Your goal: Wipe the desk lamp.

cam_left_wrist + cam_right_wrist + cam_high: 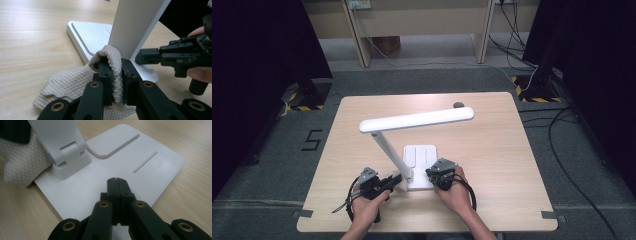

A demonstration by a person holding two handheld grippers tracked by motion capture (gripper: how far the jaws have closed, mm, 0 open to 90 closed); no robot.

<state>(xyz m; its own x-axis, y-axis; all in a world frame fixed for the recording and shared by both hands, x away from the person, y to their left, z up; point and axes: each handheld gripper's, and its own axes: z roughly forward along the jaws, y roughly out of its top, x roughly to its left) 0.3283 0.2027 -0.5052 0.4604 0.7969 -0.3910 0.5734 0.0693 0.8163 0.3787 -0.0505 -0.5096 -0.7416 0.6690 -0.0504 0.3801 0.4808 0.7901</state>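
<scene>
White plastic is the centre of the action: a white folding desk lamp (412, 135) stands on the pale wood-grain counter (492, 145), its long flat head stretched out level above the slanted arm, its flat ribbed base (420, 160) near the person's edge of the counter. Down at the foot of that arm, the left claw (393, 180) is clamped on a cream waffle-knit cloth (75, 82), and the left gripper view shows it plainly: a fold of the cloth is pinched between the two black jaws, bulging up over their tips, with the rest of it lying bunched on the counter at the near corner of the base. The pinched fold sits right against the lamp's white arm (137, 25) just above the hinge. Over on the other side, the right claw (116, 182) has its jaws pressed together with nothing between them, tips resting over the smooth near part of the lamp base, beside the hinge block (70, 162). From the left gripper view, that right claw reaches in level from the right, its tips close to the foot of the arm. A small dark round object (458, 105) sits at the far edge of the counter behind the lamp head.
</scene>
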